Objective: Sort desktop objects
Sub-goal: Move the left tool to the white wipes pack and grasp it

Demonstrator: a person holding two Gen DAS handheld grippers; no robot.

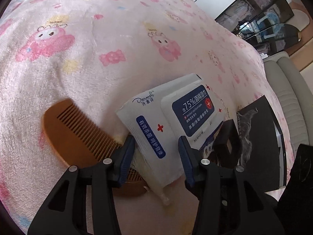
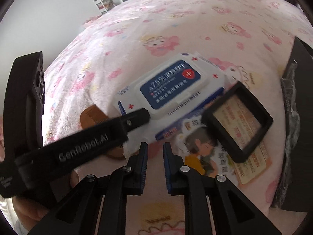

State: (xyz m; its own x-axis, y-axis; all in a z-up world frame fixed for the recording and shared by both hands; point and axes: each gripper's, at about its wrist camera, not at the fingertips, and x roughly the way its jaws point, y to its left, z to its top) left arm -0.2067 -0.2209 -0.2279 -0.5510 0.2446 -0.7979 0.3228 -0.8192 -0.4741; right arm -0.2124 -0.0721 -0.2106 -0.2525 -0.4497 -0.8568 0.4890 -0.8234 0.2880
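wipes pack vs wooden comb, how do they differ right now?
1. Colour: the alcohol wipes pack is white with blue labels and red crosses; the wooden comb is plain orange-brown.
2. Shape: the wipes pack is a thick, soft block with a flip lid; the comb is thin, flat and toothed.
3. Position: the wipes pack's end sits between the left tool's fingers and overlaps one end of the comb, which lies left of the tool.

Shared: both are on the pink cartoon blanket.

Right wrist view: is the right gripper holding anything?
No. The right gripper is nearly shut with nothing between its pads, hovering over the pink blanket short of the illustrated packet.
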